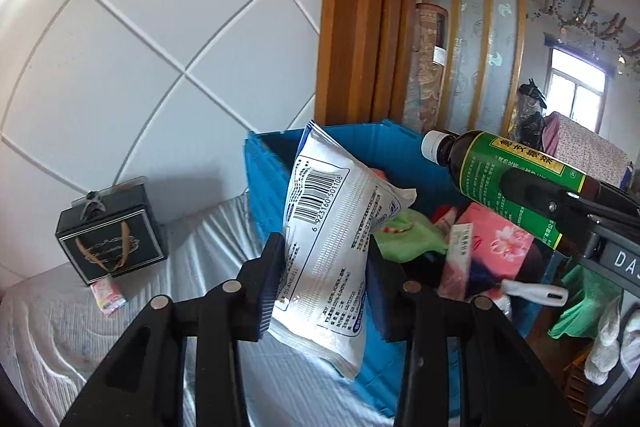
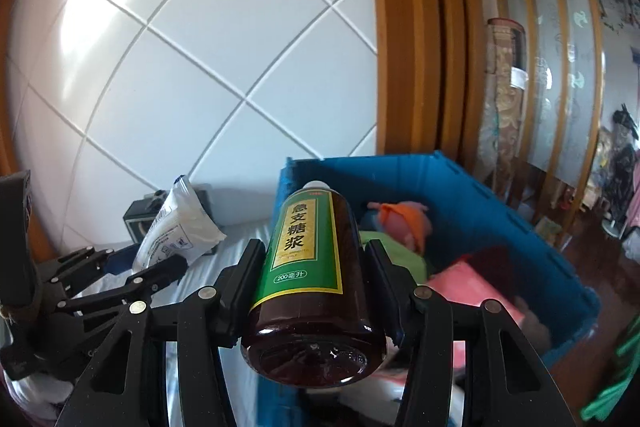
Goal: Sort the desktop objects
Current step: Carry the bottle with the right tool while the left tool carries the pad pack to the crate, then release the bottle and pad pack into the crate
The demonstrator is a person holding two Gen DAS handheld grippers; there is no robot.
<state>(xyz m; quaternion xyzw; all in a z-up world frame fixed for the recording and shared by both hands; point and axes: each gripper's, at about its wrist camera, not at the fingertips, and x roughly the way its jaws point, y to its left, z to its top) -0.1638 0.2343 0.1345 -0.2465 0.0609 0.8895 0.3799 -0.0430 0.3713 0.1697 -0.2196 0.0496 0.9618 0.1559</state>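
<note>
**Packet and bottle over the bin**

White packet is sitting clamped in the left gripper above the blue bin; the right gripper is squeezing a brown syrup bottle alongside.

White ribbed bedcover bearing blue crate, black gift box, small pink packet.

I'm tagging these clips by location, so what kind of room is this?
Probably a lived-in home, perhaps a bedroom: a padded white panelled wall, wooden slatted partition and a ribbed white cover like bedding. A blue crate of mixed household items stands on it.
</note>
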